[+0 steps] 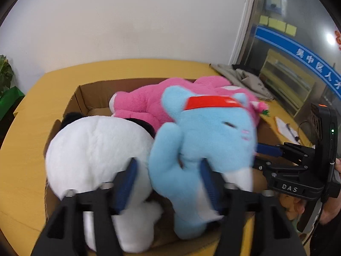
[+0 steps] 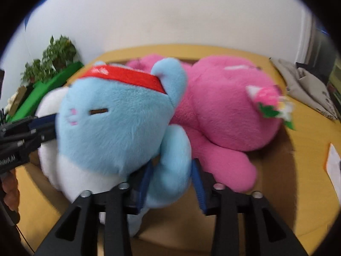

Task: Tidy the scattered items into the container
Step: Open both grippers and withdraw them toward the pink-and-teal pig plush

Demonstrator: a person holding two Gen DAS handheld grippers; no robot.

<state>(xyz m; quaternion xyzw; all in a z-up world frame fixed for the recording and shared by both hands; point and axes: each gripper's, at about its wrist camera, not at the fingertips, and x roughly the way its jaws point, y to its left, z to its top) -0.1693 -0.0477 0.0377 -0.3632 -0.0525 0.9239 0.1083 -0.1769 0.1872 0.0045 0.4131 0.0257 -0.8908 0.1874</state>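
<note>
Left wrist view. A yellow table (image 1: pixel 23 149) runs up to a plain white wall (image 1: pixel 127 21). On it sits an open cardboard box (image 1: pixel 85 95) packed with plush toys: a pink plush (image 1: pixel 145 102) lies across the back, a white plush (image 1: pixel 93 149) with black ears fills the near left, and a blue plush cat (image 1: pixel 204 140) with a red headband (image 1: pixel 211 102) lies on top at the right. Left gripper (image 1: pixel 168 183) has its jaws spread wide; the blue cat's arm lies between them, the right pad close against it, the left pad over white fur. No clear pinch. Right gripper (image 1: pixel 264 155) enters from the right edge, its tips hidden behind the cat. Room: leafy plant (image 1: pixel 4 72) far left; a crumpled grey cloth (image 1: pixel 245 79) and a notepad with pen (image 1: pixel 285 128) on the table's right; a glass door (image 1: pixel 298 42) with a blue band and yellow sticky notes beyond.

Right wrist view. Same yellow table (image 2: pixel 309 149) and white wall (image 2: pixel 170 10). Right gripper (image 2: pixel 173 183) has its jaws parted, the blue cat's (image 2: pixel 115 123) limb lying between the blue pads; whether they press it is unclear through blur. Pink plush (image 2: pixel 230 111) lies behind, a flower at its ear. Left gripper (image 2: pixel 44 125) reaches in at the left edge, tips against the cat's head. Plants (image 2: pixel 53 57) and green boxes stand at the left, grey cloth (image 2: pixel 307 89) at the right.
</note>
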